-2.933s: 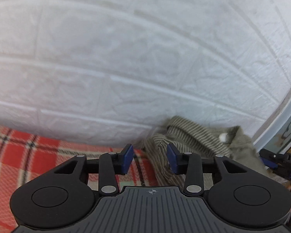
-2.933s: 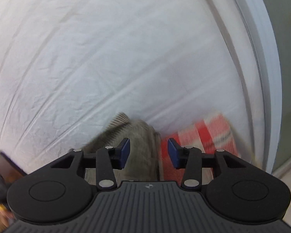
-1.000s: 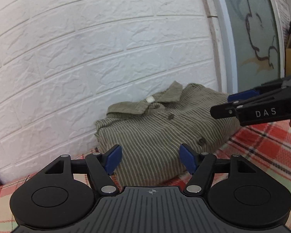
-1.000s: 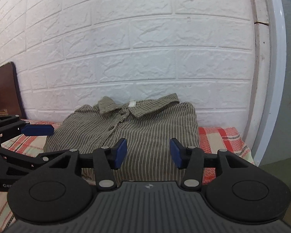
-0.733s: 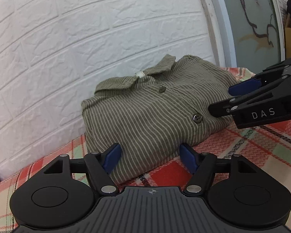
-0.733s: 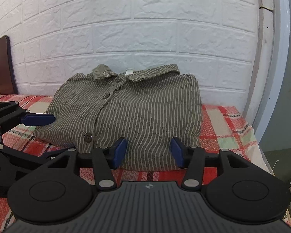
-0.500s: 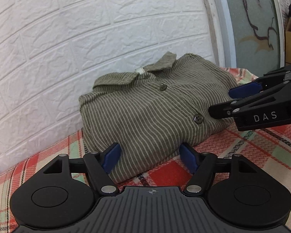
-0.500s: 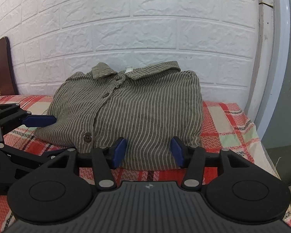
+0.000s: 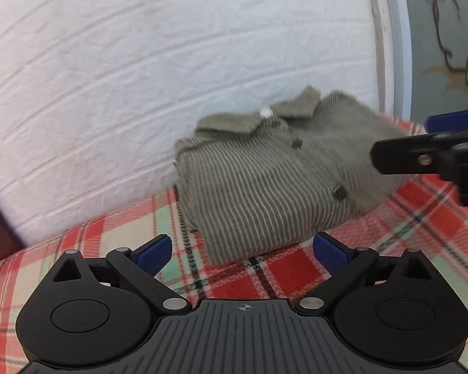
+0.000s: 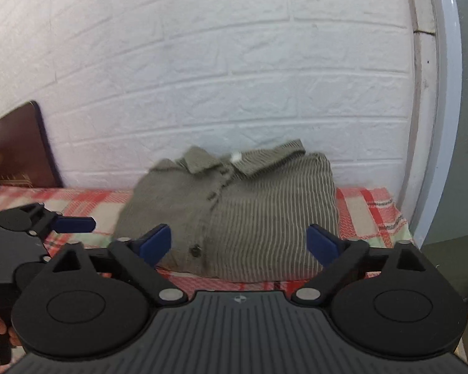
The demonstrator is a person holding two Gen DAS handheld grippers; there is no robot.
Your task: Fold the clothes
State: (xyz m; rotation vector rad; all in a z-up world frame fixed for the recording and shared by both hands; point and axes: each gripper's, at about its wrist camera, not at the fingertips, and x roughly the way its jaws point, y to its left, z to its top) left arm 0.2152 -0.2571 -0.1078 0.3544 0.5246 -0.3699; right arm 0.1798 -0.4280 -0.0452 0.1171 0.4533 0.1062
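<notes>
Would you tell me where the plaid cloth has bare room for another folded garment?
Bare plaid cloth lies left of the folded striped shirt, toward the brown board. Only a narrow strip remains between shirt and door frame.

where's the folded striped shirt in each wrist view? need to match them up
Left wrist: striped shirt right of centre, on the plaid cloth, beyond the open left gripper.
Right wrist: shirt at centre, beyond the open right gripper.
Shared landmark: white brick wall right behind the collar.
</notes>
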